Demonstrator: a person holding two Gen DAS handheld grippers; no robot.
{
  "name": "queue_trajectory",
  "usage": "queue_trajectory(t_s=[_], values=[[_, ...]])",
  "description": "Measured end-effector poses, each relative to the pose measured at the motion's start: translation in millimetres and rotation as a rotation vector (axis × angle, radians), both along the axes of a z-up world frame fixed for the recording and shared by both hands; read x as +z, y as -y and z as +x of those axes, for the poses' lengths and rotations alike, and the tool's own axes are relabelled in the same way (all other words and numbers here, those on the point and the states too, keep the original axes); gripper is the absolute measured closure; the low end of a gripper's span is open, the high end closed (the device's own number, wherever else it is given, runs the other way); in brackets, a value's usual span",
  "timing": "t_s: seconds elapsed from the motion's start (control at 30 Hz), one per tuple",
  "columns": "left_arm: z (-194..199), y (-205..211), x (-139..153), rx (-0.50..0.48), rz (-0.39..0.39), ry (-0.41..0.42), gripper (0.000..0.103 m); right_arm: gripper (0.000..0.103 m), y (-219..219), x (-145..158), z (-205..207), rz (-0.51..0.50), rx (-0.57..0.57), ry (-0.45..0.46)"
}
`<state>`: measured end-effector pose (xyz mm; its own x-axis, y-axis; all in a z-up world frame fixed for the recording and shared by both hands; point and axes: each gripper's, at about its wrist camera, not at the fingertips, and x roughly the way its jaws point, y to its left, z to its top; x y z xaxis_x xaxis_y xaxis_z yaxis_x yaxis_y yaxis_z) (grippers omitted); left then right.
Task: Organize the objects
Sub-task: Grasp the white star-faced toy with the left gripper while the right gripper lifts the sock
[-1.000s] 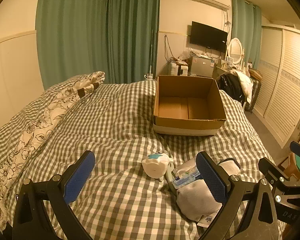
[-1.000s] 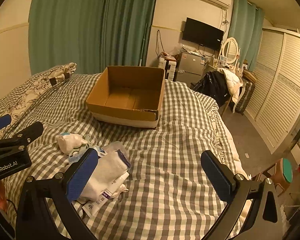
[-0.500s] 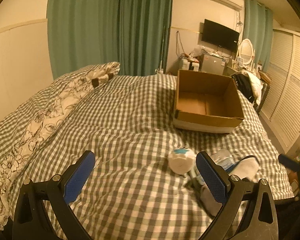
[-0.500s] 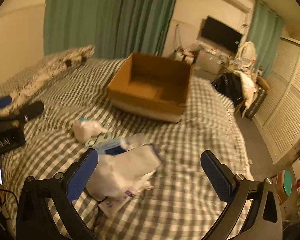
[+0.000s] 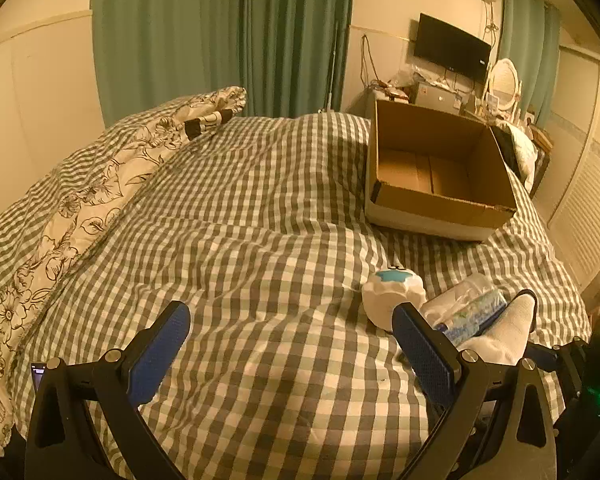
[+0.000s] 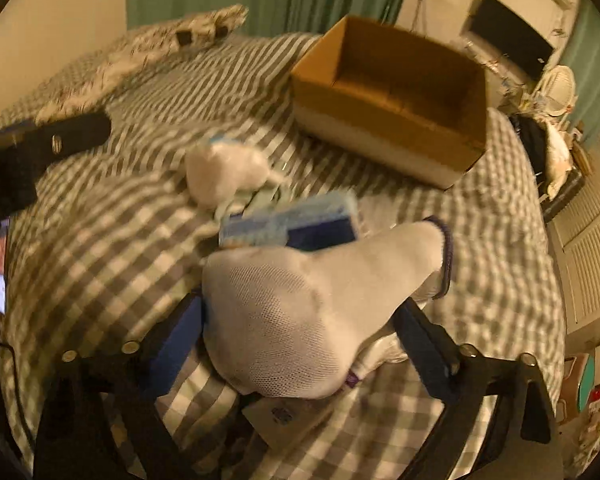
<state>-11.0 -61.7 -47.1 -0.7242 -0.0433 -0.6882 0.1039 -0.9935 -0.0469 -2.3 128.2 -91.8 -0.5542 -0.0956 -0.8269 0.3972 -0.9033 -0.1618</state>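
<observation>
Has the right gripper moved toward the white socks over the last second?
Yes. The right gripper has come down and forward: the white socks now lie between its fingers, and the cardboard box looms closer. Whether it grips them is unclear.

- The bedcover is woven cloth with a green and white check, matt, soft and creased.
- The pillow is matt cloth with a printed flower pattern.
- The cardboard box is brown paperboard, matt and a little rough; its lower outside band is white.
- The socks are white knitted cloth with a fine mesh texture and a dark edge at the cuff.
- The tissue pack has a thin plastic wrap, slightly glossy.
- The left gripper has a frame of black matt plastic, with blue textured pads and small shiny metal screws.
- The curtains are green cloth, matt, in vertical folds.
</observation>
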Motion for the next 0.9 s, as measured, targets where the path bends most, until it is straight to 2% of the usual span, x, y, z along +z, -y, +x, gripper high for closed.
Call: queue_trajectory(t_s=[0.13, 0.23, 0.4, 0.57, 0.67, 0.83, 0.9], values=[[-3.5, -7.4, -2.5, -0.010, -0.008, 0.017, 0.000, 0.032, -3.8, 2.5, 4.1, -0.035, 0.017, 0.003], [-6.9, -14.1, -4.1, -0.024, -0.007, 0.031, 0.000, 0.036, -11.9, 14.8, 9.7, -0.068, 0.019, -0.014], [-20.8, -29.1, -7.7, -0.057, -0.023, 0.048, 0.000, 0.037, -36.0, 52.3, 19.4, -0.150, -0.001, -0.084], [-44.1, -44.4, -15.9, -0.084, -0.049, 0.070, 0.000, 0.037, -62.8, 84.8, 18.8, -0.158, -0.057, -0.185], [-58.5, -53.2, -27.0, -0.116, -0.043, 0.104, 0.001, 0.037, -75.6, 89.4, 9.9, -0.163, -0.091, -0.204], [-79.5, -57.9, -40.5, -0.136, -0.011, 0.152, 0.003, 0.037, -89.3, 76.4, -7.6, -0.167, -0.130, -0.178], [-86.4, -57.9, -44.3, -0.148, 0.012, 0.178, 0.011, 0.037, -95.9, 72.4, -14.0, -0.168, -0.136, -0.167]])
